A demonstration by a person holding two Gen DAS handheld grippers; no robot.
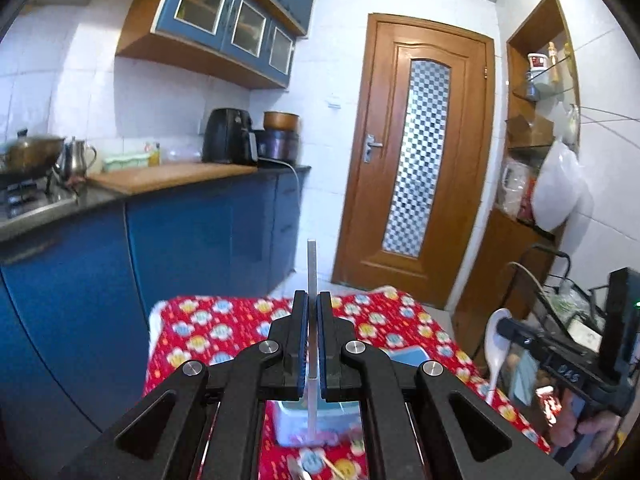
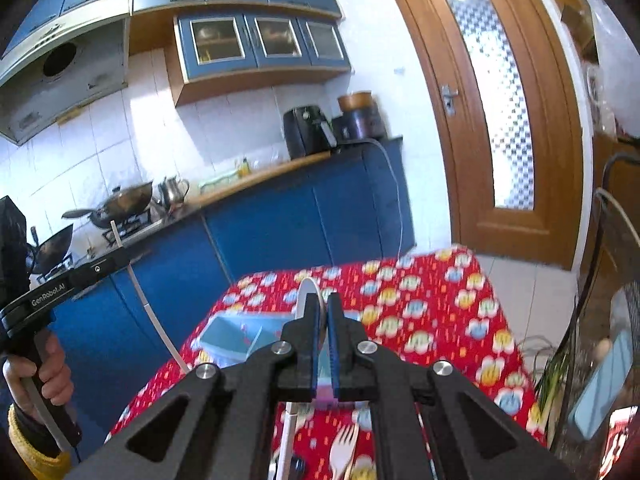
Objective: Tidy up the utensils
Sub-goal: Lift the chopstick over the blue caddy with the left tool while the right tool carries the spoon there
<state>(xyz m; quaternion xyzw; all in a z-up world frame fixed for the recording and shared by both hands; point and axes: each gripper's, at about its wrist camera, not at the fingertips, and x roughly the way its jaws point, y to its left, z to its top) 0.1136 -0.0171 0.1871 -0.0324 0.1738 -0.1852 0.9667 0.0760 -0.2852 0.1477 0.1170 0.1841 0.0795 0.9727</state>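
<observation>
White spoon (image 2: 308, 294) upright, thin pale stick (image 1: 312, 280) edge-on

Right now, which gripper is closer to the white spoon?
Right. The right gripper is shut on the white spoon, with the bowl poking past its tips. The left gripper is off to the side, apart from it, clamping a thin white stick.

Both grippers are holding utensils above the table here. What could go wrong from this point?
The left gripper pinches a thin white stick edge-on; it may pivot or slip out. The right gripper holds a white spoon near its bowl, so the hanging handle could swing and knock the fork lying on the table.
</observation>
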